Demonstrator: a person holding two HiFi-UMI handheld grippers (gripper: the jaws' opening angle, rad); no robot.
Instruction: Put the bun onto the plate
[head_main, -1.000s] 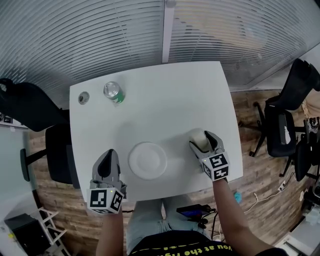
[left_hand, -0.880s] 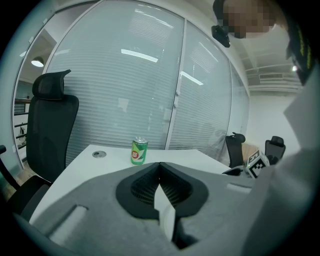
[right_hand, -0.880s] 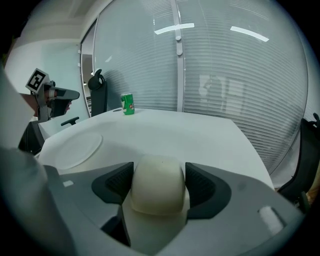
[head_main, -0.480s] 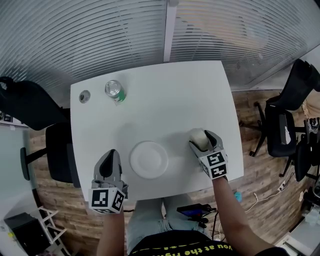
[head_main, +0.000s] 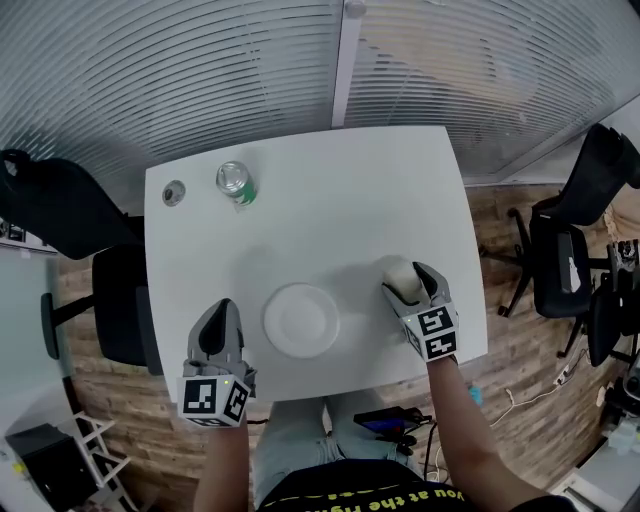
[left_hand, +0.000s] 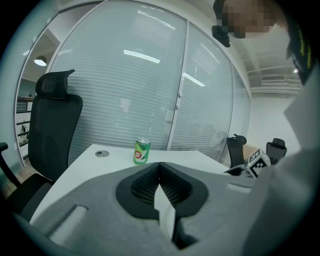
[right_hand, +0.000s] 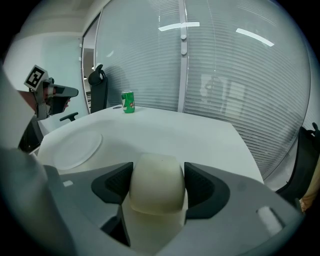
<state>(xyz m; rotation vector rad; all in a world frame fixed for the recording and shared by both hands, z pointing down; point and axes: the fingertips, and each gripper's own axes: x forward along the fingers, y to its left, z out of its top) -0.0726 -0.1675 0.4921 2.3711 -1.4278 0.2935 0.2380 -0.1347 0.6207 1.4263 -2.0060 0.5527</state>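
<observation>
Currently, I am pinching the bun (right_hand: 156, 186) between the jaws of the right hand-held gripper (head_main: 406, 284), just right of the plate (head_main: 300, 321), ready for transfer, while holding the left hand-held gripper (head_main: 218, 312) pressed together and empty, clear of that path.

Pale cream bun (right_hand: 156, 187) between dark grey pads (right_hand: 202, 187) of the light grey right gripper (head_main: 406, 281). Same light grey on the left gripper (head_main: 219, 308); black-and-white square markers on the cubes of both. Plain white plate (head_main: 301, 320) on a white table (head_main: 330, 190). Far left, green can (head_main: 236, 183) with silver top and a red-and-white mark; beside it a small grey disc (head_main: 174, 192). Black chairs (head_main: 60, 215) left and right. Brown wood-plank floor (head_main: 495, 225). Pale grey horizontal stripes on the blinds (head_main: 200, 70).
</observation>
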